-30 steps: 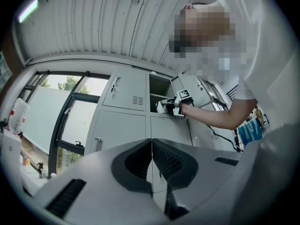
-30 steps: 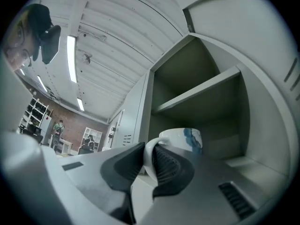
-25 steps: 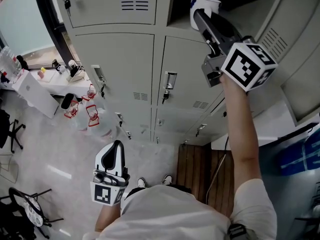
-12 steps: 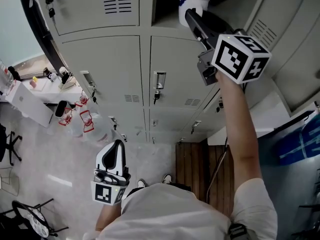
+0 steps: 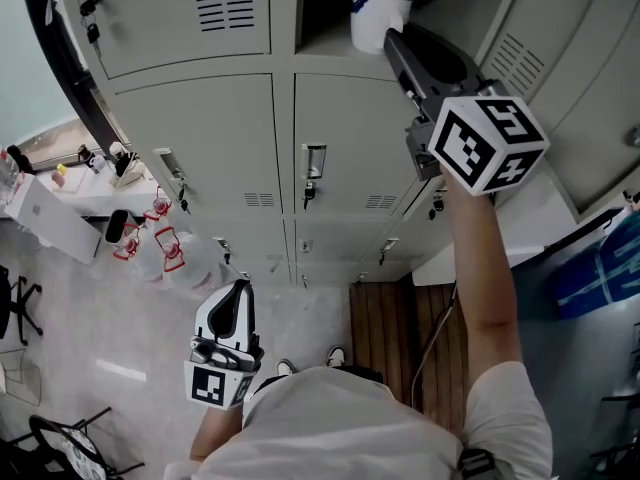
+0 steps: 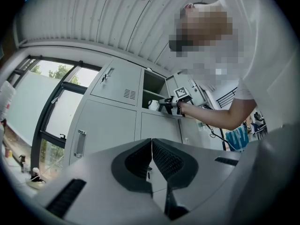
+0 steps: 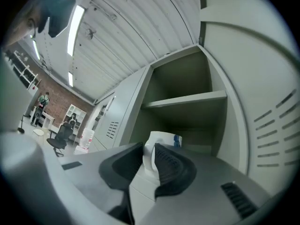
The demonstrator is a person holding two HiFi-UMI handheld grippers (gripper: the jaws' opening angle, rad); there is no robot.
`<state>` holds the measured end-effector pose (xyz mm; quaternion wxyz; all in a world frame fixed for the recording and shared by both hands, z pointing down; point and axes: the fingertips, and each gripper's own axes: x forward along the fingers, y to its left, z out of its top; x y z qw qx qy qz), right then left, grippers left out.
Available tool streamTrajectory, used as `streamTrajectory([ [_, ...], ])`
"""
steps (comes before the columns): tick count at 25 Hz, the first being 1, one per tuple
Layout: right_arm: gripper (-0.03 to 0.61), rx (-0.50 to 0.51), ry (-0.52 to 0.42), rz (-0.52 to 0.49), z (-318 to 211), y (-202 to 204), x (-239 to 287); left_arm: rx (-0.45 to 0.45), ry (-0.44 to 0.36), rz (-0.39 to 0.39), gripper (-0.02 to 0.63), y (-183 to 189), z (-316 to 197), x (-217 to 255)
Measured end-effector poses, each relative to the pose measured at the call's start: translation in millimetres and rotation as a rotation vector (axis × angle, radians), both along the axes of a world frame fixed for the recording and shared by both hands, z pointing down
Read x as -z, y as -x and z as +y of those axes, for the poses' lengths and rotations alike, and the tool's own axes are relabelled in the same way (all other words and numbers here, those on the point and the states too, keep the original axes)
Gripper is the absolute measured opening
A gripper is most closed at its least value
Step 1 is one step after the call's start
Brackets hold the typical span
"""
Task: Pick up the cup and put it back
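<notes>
Two claws appear, and only the right claw [image 5: 391, 40] matters to the coming move. It reaches up to the mouth of the open locker compartment [image 5: 325, 8], its long axis pointing into that opening. The cup [image 5: 380, 13] lies dead ahead of its tips, upright and just inside the compartment's front edge, apparently seated on the compartment floor. In the right gripper view, the wall of the cup [image 7: 161, 144] stands between the two pads of the right claw [image 7: 150, 156]. The jaws are opening around it. No clear gap shows on either side, so I judge the hold to be just letting go. The cup is white and smooth-sided, with a blue patch near its rim. Whether that patch is a handle or a print, I cannot tell. The left claw [image 5: 232, 293] hangs far below the compartment, near my waist. Its jaws are together on nothing, as the left gripper view confirms [image 6: 152, 146], and it is much the farther of the two. I judge that the retreat should run straight back along the right claw's own axis, since any sideways drift could drag the cup over the compartment's edge.
</notes>
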<state>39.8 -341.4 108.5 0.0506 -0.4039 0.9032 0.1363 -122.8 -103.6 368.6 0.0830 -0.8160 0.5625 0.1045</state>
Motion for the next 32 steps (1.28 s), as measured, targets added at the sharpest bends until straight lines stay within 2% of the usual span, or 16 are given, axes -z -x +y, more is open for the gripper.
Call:
streamTrajectory([
  [3, 0.084, -0.016, -0.025, 0.016, 1.6, 1.7, -0.8, -0.008, 0.002, -0.002, 0.025, -0.6, -1.0, -0.4],
  [14, 0.083, -0.011, 0.012, -0.002, -19.8, 12.6, -2.4, 0.022, 0.008, 0.001, 0.025, 7.9, 3.2, -0.9],
  [24, 0.107, -0.024, -0.041, 0.001, -3.5, 2.6, -2.1, 0.001, 0.015, -0.012, 0.025, -1.7, -1.1, -1.3],
  [27, 0.046, -0.054, -0.048, -0.005, 2.4, -10.7, -12.3, -0.017, 0.018, -0.019, 0.025, -8.0, -3.0, -2.2],
  [32, 0.02, -0.08, -0.049, -0.01, 18.6, -30.6, -30.6, -0.054, 0.011, -0.019, 0.025, -19.0, -6.1, 0.1],
])
